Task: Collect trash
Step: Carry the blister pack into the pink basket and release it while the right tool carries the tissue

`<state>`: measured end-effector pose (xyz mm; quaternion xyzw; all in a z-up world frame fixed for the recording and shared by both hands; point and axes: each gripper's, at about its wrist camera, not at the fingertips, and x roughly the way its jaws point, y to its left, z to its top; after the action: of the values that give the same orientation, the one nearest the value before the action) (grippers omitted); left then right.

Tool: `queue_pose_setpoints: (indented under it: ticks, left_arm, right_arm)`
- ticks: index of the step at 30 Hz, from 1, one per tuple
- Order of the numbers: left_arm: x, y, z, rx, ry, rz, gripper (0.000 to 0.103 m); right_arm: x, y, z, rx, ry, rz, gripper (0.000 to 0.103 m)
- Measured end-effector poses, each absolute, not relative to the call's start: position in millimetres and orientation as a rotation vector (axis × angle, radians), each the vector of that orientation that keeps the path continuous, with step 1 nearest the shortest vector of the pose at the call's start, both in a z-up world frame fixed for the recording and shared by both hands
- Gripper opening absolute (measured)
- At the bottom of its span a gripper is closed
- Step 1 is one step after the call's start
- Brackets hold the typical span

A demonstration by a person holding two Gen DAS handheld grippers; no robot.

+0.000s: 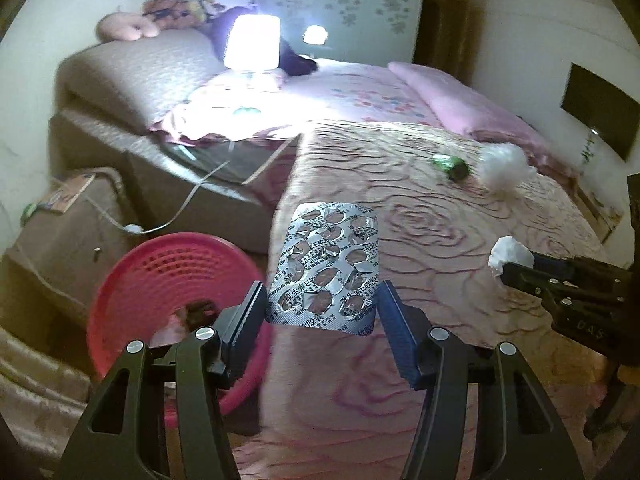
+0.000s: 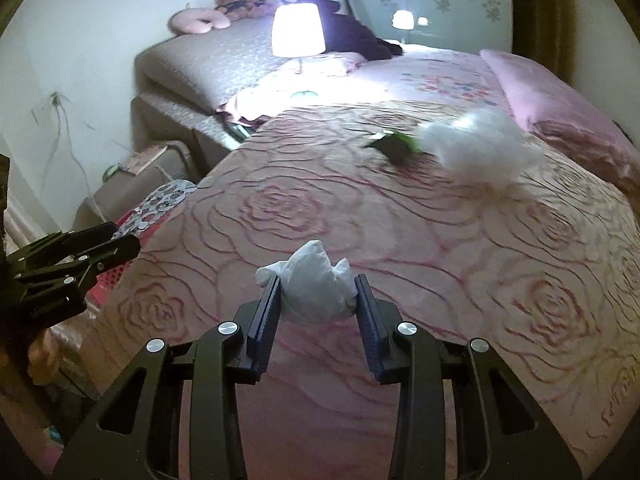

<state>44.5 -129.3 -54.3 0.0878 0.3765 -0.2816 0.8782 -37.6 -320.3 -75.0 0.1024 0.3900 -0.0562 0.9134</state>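
My left gripper (image 1: 322, 300) is clamped on an empty foil blister pack (image 1: 326, 266), pads pressing its two long edges; the foil carries printed Chinese characters, of which only fragments read clearly, including "E". My right gripper (image 2: 318, 300) is clamped on a crumpled white tissue (image 2: 316, 286). The letters "DAS" are moulded on the right gripper body where it enters the left wrist view. The left wrist view alone shows the pink perforated basket (image 1: 160, 280) standing on the floor beside the bed, below and left of the held pack; in the right wrist view only a strip of it shows behind my left gripper (image 2: 120, 240). Both views show the remaining trash on the rose-patterned bedspread (image 2: 400, 240): a green bottle (image 1: 450, 165) lying on its side, just beside a larger white tissue wad (image 1: 504, 168). Beyond stand a lit lamp (image 1: 252, 42), a pink pillow (image 1: 452, 96) and soft toys (image 1: 160, 16).
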Motion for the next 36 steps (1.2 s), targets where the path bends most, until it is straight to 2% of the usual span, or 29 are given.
queue_pose_setpoints:
  ticks: [15,32,36]
  left_arm:
    - [82.5,-53.7,-56.8,0.126,0.824,-0.41,0.055]
    - [118.6,-12.9,-117.7,0.045,0.97,-0.309,0.056]
    - [120.3,-14.5,-121.4,0.034,0.988,-0.328,0.059]
  right_arm:
    - [28.0,-248.7,-59.8,0.153,0.819,0.04,0.036]
    - [62.9,-204.2,-77.0,0.125,0.887,0.092,0.036]
    - [65.2,-202.5,-76.3,0.126,0.887,0.093,0.036]
